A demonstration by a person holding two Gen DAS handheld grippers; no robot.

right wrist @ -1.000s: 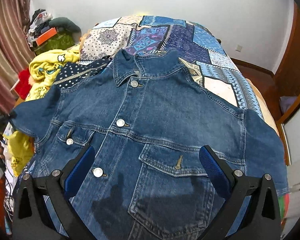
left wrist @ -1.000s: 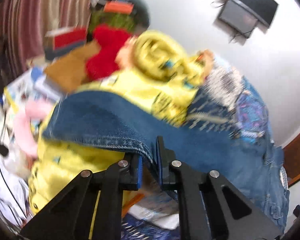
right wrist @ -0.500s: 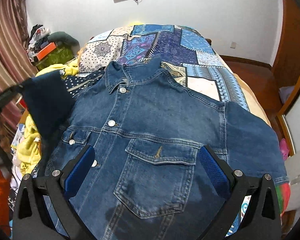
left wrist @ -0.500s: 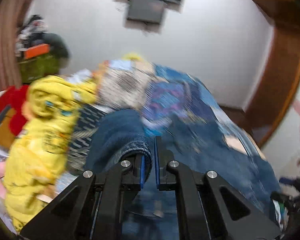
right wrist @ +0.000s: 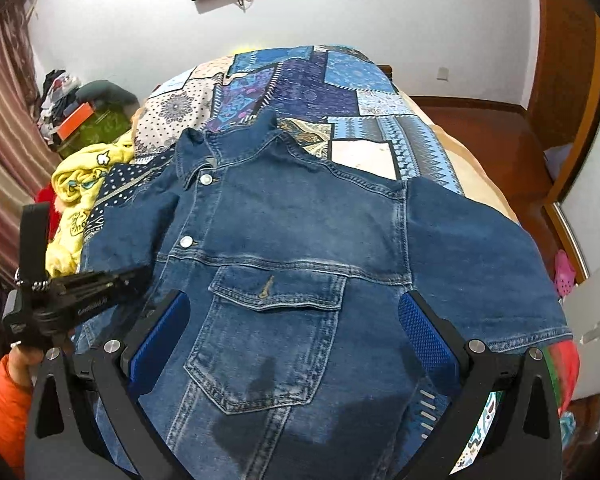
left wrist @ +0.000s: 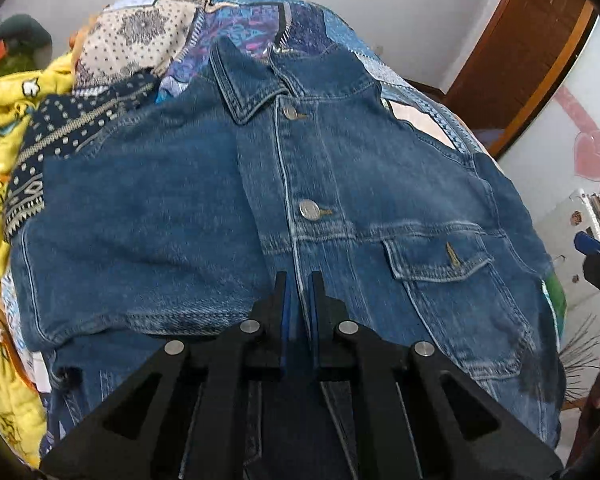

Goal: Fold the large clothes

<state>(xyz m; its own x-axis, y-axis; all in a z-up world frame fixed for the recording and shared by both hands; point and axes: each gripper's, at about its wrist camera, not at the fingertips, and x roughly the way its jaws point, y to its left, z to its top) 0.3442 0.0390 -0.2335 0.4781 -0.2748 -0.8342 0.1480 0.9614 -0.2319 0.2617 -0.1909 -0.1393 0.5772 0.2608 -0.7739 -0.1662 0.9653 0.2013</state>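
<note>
A blue denim jacket (left wrist: 380,184) lies buttoned and front up on the bed, collar away from me. Its left sleeve (left wrist: 140,220) is folded inward across the chest. My left gripper (left wrist: 299,284) is shut, pinching the sleeve's edge near the button placket. From the right wrist view the left gripper (right wrist: 140,276) comes in from the left, low over the jacket (right wrist: 320,220). My right gripper (right wrist: 292,320) hangs open above the chest pocket (right wrist: 276,296) with nothing between its fingers. The right sleeve (right wrist: 480,260) lies spread out flat.
A patchwork bedspread (right wrist: 320,80) covers the bed under the jacket. A yellow garment (right wrist: 84,176) and a dotted dark cloth (left wrist: 60,128) are piled at the left. A person's orange sleeve (right wrist: 0,400) shows at lower left. Wooden floor and door (right wrist: 560,60) lie to the right.
My left gripper carried the sleeve from the left side up and over onto the jacket's front, rolling as it went. The right gripper drifted a little and stayed open.
</note>
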